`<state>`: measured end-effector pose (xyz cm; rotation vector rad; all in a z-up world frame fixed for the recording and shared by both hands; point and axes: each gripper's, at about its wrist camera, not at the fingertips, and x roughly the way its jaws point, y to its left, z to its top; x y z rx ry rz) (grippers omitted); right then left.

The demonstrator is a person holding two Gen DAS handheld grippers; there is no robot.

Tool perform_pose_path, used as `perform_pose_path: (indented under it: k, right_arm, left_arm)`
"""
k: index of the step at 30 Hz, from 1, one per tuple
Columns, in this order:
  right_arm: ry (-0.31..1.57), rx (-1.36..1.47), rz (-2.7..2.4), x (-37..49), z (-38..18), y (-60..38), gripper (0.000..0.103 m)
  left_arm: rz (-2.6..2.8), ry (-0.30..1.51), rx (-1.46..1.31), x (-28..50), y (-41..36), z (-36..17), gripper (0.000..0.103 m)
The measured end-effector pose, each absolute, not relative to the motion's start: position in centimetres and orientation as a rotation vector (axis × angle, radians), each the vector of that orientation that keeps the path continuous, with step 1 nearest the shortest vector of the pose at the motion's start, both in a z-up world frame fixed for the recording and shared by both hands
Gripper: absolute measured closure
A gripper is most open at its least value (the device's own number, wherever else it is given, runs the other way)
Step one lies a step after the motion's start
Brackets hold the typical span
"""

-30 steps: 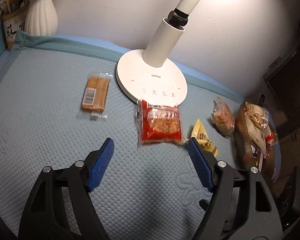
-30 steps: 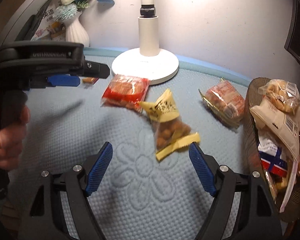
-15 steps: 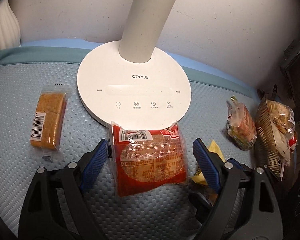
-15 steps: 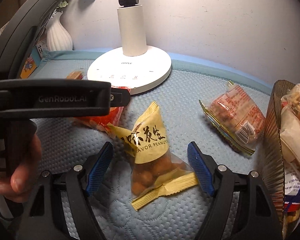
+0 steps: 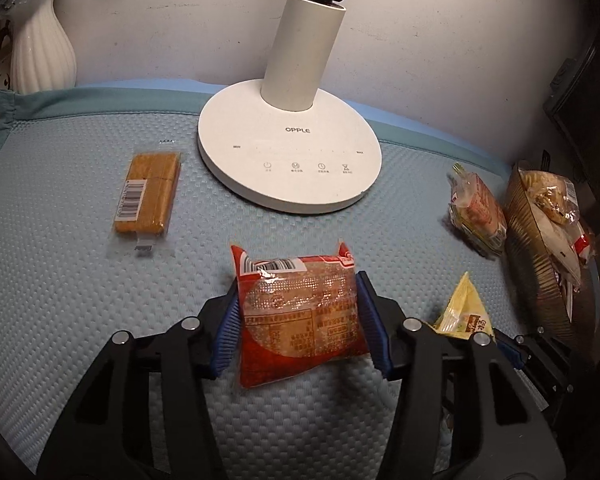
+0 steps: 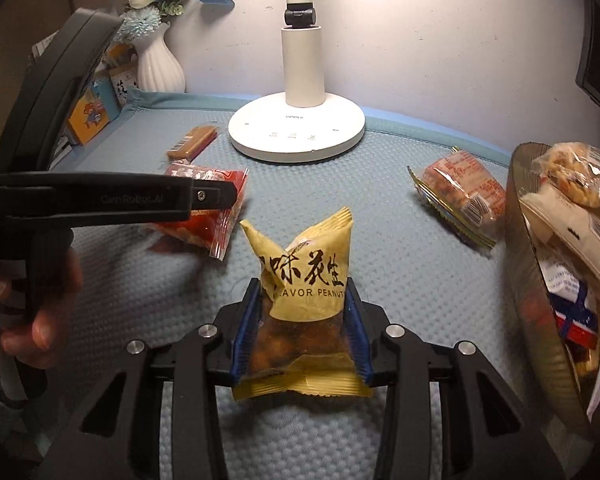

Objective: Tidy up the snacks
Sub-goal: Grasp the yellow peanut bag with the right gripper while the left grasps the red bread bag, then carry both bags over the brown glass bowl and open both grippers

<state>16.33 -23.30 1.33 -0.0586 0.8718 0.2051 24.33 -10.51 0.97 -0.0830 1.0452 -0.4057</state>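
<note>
Two claws are each gripping a snack over the blue quilted surface (image 5: 60,300). The left claw (image 5: 298,320) is clenched on the red snack packet (image 5: 296,312), its blue pads pressing both sides of the wrapper, with the packet's barcode end pointing toward the white lamp base (image 5: 288,164). The right claw (image 6: 302,328) is squeezing the yellow peanut bag (image 6: 304,276) across its lower half, the bag's printed top standing up between the fingers. A person's hand (image 6: 32,304) is wrapping around the left claw's handle at the left edge of the right wrist view.

A clear-wrapped biscuit bar (image 5: 148,192) is lying flat on the surface, left of the lamp base and apart from it. An orange-and-green snack pack (image 6: 460,196) is resting just beside the brown basket (image 6: 528,280), which is holding several other packets at the right edge. A white ribbed vase (image 6: 160,64) with flowers is standing at the back left.
</note>
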Motion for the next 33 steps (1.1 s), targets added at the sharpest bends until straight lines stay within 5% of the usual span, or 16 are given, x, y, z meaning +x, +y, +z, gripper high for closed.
perform_pose_path:
  k: [11, 20, 33]
  right_arm:
    - [0.904, 0.056, 0.093, 9.1, 0.4, -26.1, 0.063]
    - [0.903, 0.099, 0.122, 8.6, -0.8, -26.6, 0.062]
    - [0.889, 0.130, 0.158, 8.0, -0.7, -26.9, 0.058]
  left_arm:
    - [-0.377, 1.067, -0.203, 14.8, -4.5, 0.7, 0.049]
    - [-0.388, 1.089, -0.229, 10.0, -3.0, 0.8, 0.023]
    - [-0.464, 1.046, -0.067, 5.2, -2.9, 1.7, 0.023]
